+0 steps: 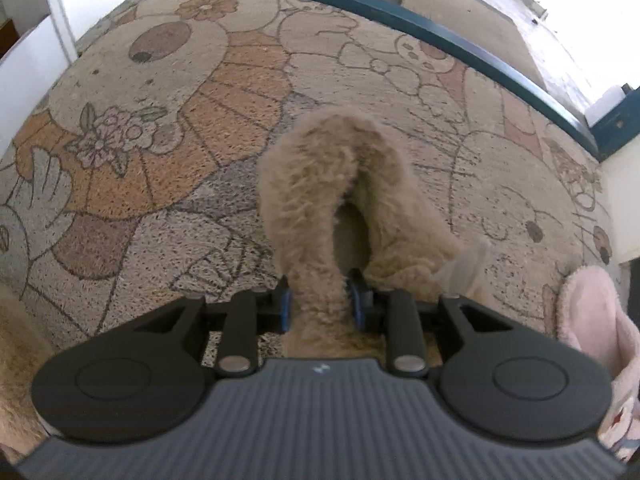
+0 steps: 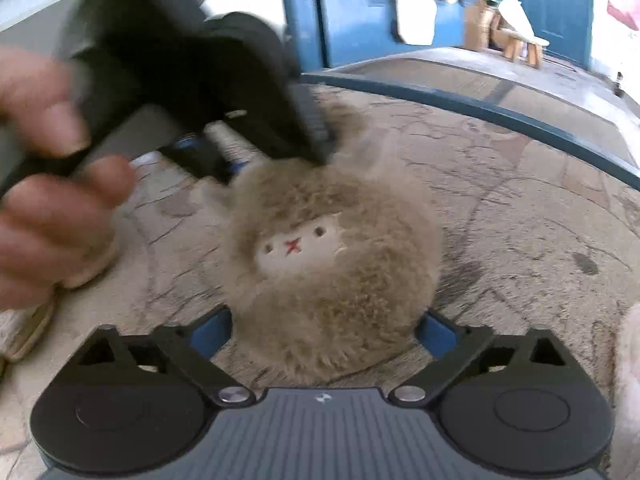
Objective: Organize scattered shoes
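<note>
A fluffy tan slipper point(image 1: 320, 184) with a small stitched face point(image 2: 300, 246) lies on a patterned cartoon mat point(image 1: 160, 120). My left gripper point(image 1: 322, 304) is shut on the slipper's furry heel rim, its blue pads pressed on the fur from both sides. In the right wrist view the left gripper point(image 2: 236, 160) shows at the slipper's far end, held by a hand point(image 2: 48, 200). My right gripper point(image 2: 324, 332) is open, with its fingers on either side of the slipper's toe point(image 2: 328, 300) and apart from it.
A pink fluffy slipper point(image 1: 600, 320) lies at the right edge. A dark blue door sill point(image 1: 440, 28) bounds the mat's far side, with a blue door point(image 2: 360, 12) beyond. White furniture point(image 1: 36, 40) stands at the far left.
</note>
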Tool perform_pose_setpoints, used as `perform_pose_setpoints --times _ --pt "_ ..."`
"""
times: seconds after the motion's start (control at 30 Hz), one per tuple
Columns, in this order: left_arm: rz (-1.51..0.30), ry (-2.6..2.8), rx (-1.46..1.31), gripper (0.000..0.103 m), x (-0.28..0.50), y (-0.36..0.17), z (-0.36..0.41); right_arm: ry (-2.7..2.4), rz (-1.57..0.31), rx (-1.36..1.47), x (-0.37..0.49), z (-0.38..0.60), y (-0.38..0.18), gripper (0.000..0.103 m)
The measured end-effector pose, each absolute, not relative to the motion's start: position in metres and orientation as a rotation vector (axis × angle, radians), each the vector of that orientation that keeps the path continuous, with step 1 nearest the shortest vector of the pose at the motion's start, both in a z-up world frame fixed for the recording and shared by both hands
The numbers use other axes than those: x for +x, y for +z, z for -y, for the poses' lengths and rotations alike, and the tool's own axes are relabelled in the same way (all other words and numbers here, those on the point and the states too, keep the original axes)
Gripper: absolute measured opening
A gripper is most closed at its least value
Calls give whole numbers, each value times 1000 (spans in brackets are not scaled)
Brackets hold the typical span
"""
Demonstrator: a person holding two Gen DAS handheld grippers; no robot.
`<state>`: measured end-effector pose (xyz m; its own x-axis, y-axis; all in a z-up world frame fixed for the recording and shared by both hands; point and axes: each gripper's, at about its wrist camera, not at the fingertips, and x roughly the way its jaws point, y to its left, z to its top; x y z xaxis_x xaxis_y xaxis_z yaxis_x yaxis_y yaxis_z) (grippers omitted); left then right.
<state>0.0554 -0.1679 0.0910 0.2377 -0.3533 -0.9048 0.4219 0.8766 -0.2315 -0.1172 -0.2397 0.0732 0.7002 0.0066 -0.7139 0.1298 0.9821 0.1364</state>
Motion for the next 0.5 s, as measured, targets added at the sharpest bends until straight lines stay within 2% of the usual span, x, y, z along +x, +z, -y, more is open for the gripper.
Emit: perform_pose_setpoints --times 0.03,0.23,0.5 --pt "-1221 -530 56 26 56 92 165 -60 -789 221 -116 251 76 74" --pt "-1235 -468 24 26 45 99 146 29 -798 212 -116 255 83 64" --pt "-1260 -339 -92 26 16 105 102 184 -829 173 -126 245 95 63"
